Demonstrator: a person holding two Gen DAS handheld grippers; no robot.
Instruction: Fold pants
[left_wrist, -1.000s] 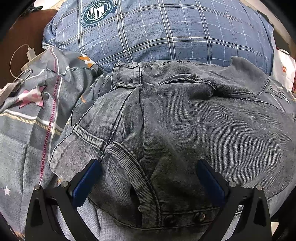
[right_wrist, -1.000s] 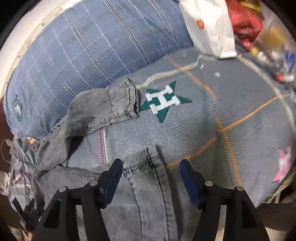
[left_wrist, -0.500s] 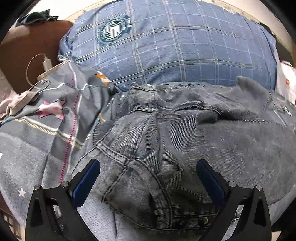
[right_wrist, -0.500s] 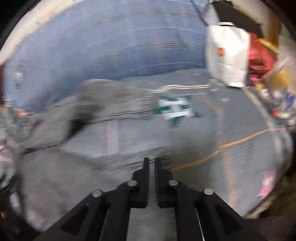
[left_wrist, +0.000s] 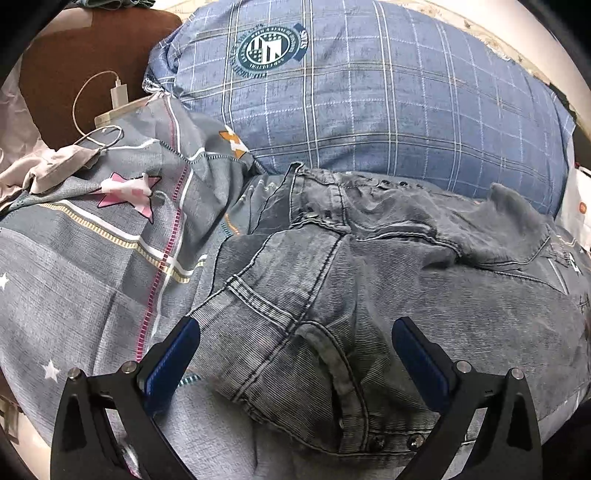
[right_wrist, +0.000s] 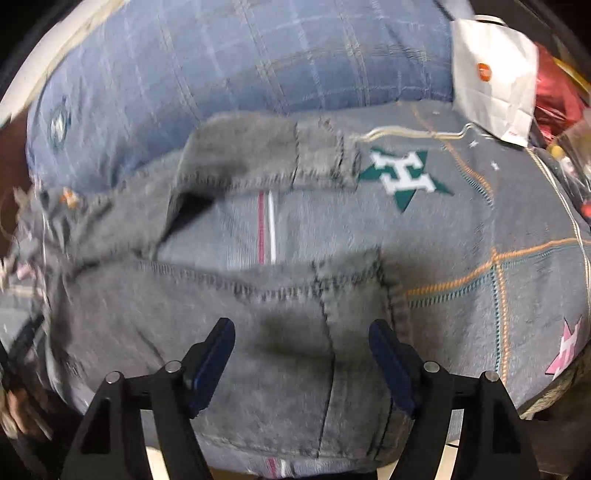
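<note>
Grey denim pants (left_wrist: 388, 295) lie crumpled on a grey patterned bedspread (left_wrist: 92, 258). In the left wrist view the waistband, fly and buttons are nearest. My left gripper (left_wrist: 295, 354) is open and empty, its blue pads either side of the waist end. In the right wrist view the leg end (right_wrist: 295, 314) lies below my right gripper (right_wrist: 301, 354), which is open and empty. The other leg (right_wrist: 258, 155) lies folded back farther away, its hem beside a green star print (right_wrist: 404, 177).
A large blue plaid pillow (left_wrist: 369, 96) lies behind the pants. A white charger and cable (left_wrist: 114, 99) sit at the left by a brown headboard. A white paper bag (right_wrist: 491, 74) and red clutter stand at the right edge of the bed.
My right gripper was shut half a second ago and has opened; it sits lower over the near leg. My left gripper has drawn back from the waistband, staying open.
</note>
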